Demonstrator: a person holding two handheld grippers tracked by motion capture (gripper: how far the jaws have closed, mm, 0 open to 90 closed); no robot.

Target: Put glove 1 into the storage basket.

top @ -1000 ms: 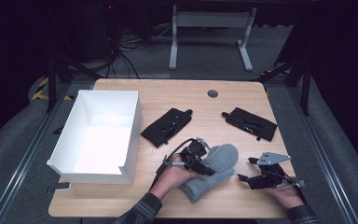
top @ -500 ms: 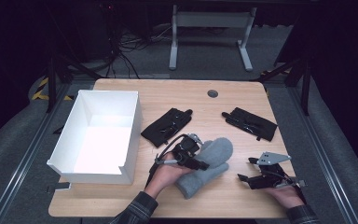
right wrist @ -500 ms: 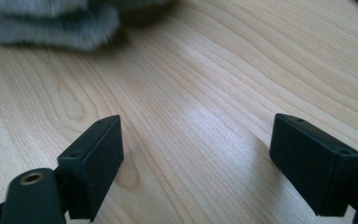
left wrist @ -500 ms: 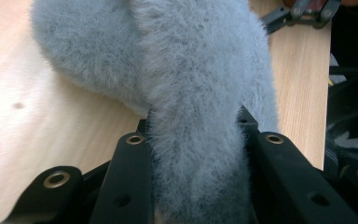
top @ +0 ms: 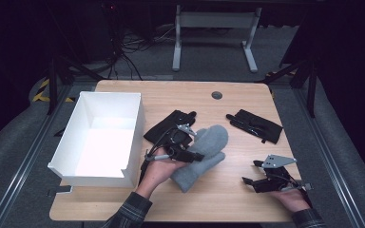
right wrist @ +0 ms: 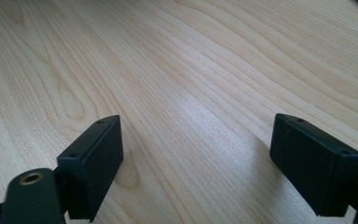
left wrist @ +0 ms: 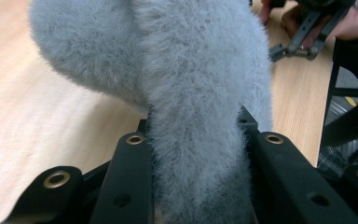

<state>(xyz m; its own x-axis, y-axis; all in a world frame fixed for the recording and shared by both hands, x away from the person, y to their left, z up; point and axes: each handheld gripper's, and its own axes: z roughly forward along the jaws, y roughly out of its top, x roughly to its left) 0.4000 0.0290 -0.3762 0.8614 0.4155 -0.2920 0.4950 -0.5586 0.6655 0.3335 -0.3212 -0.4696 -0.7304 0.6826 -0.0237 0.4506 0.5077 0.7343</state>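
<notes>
A fluffy grey mitten (top: pixel 208 151) lies at the middle of the wooden table (top: pixel 228 202), its near end raised. My left gripper (top: pixel 193 156) is shut on it. In the left gripper view the mitten (left wrist: pixel 191 93) bulges between the two black jaws of that gripper (left wrist: pixel 196 140), which have just been closing on it. My right gripper (top: pixel 250 183) rests at the table's near right, held by a hand. Its jaws (right wrist: pixel 196 158) stand wide open over bare wood with nothing between them.
A white open box (top: pixel 135 128) stands at the left of the table. One black glove (top: pixel 167 124) lies just behind the mitten, another black glove (top: pixel 256 124) at the right rear. A round cable hole (top: pixel 216 95) sits near the far edge.
My left gripper has risen and shifted left toward the box, carrying the mitten's near end with it. The right gripper has stayed put.
</notes>
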